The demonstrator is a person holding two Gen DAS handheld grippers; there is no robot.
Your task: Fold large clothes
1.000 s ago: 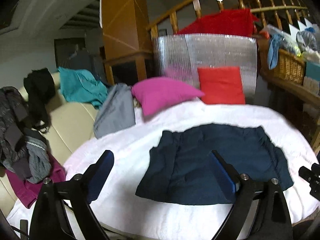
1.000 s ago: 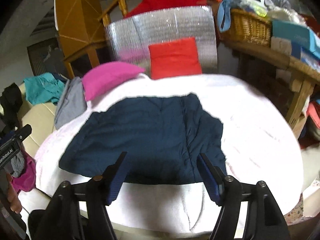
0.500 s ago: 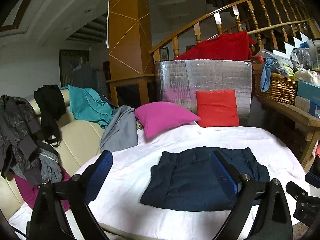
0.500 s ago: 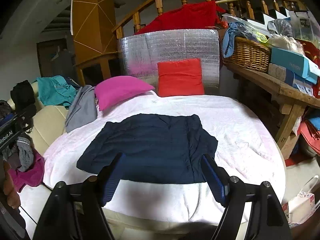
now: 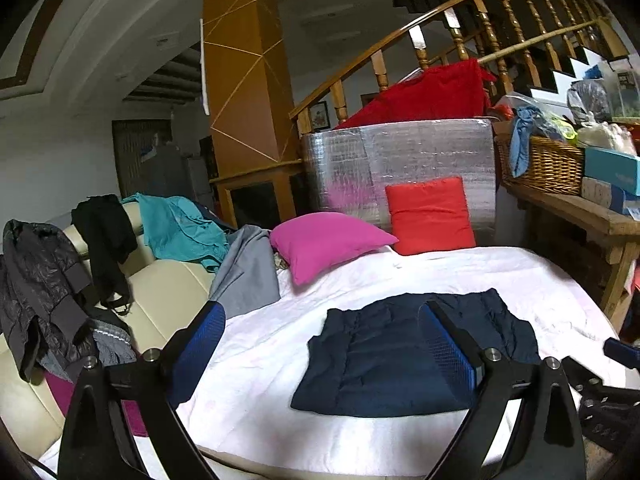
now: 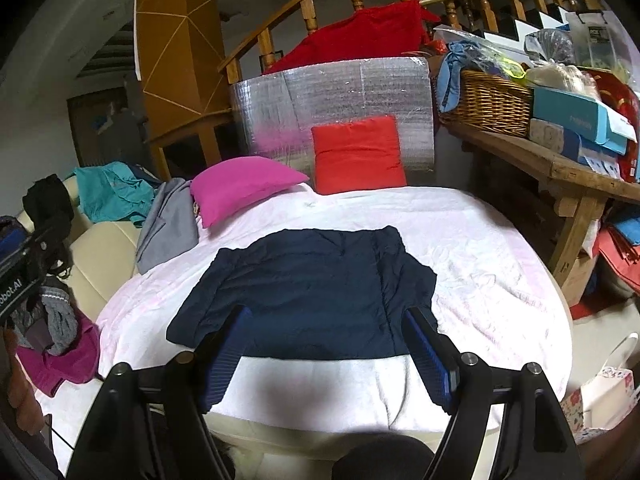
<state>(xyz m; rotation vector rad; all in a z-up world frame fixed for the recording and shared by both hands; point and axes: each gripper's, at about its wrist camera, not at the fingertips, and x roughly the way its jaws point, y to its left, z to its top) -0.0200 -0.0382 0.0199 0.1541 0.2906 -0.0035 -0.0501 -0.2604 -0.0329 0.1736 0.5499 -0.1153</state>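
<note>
Garment [image 6: 312, 292] lies flat near the front edge of the bed [image 6: 500, 272], long axis running left-right, dead ahead of both claws. Right gripper [image 6: 326, 354] is nearer, its spread jaws hanging over the front hem; left gripper [image 5: 320, 352] is also spread wide, empty, off the left side. Dark navy, quilted-looking, sleeves apparently tucked in, edges a bit rumpled, roughly rectangular.

Matt navy cloth garment [image 6: 316, 288] on soft white sheet [image 6: 492, 264]; glossy wooden railing [image 5: 404, 36].
</note>
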